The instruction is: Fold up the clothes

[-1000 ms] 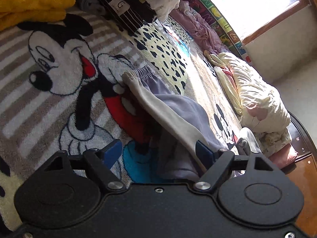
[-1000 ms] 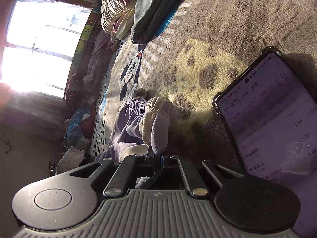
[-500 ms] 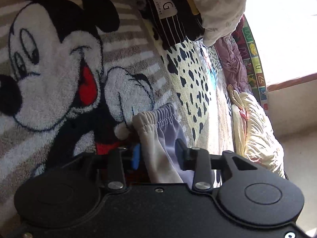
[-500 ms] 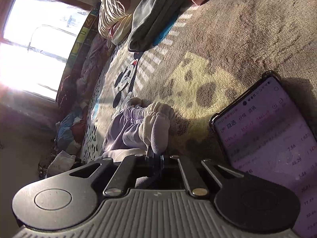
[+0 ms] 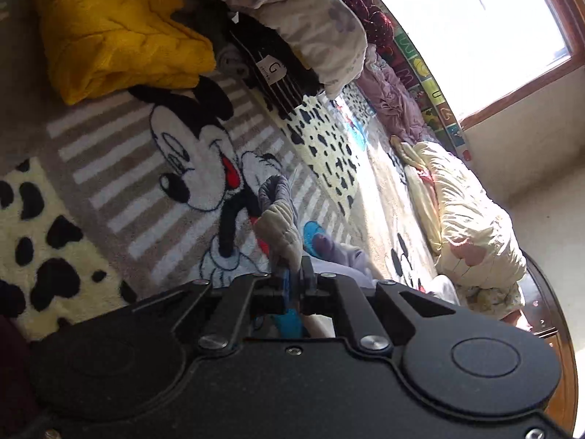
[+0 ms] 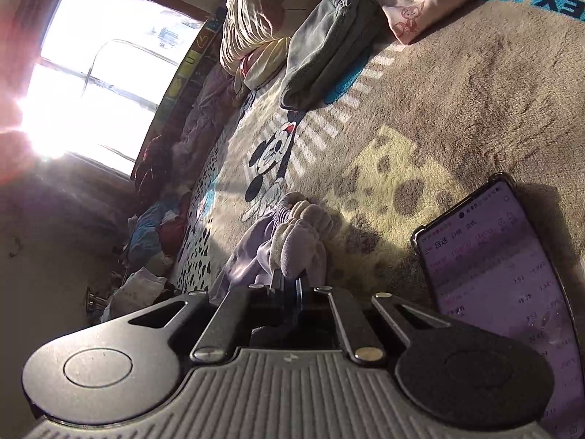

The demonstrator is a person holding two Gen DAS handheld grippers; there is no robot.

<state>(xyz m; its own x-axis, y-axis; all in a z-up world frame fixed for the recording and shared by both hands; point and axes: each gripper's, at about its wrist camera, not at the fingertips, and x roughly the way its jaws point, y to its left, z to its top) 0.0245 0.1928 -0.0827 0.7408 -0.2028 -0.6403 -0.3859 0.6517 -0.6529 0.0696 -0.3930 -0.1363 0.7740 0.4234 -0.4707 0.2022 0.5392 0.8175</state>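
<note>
The left gripper (image 5: 294,281) is clenched on the gathered cream-and-lilac waistband of the trousers (image 5: 279,230), its fingers pinched tight on the cloth. The right gripper (image 6: 289,285) likewise grips the other bunched waistband end (image 6: 299,241). The garment trails away behind both, over the Mickey blanket (image 5: 120,168) on the bed. To do this well, I would keep both grips level, draw the waistband taut between them, then lay it flat on bare blanket, clear of the phone (image 6: 504,256) lying just beside the right hand and the yellow knit (image 5: 117,25).
</note>
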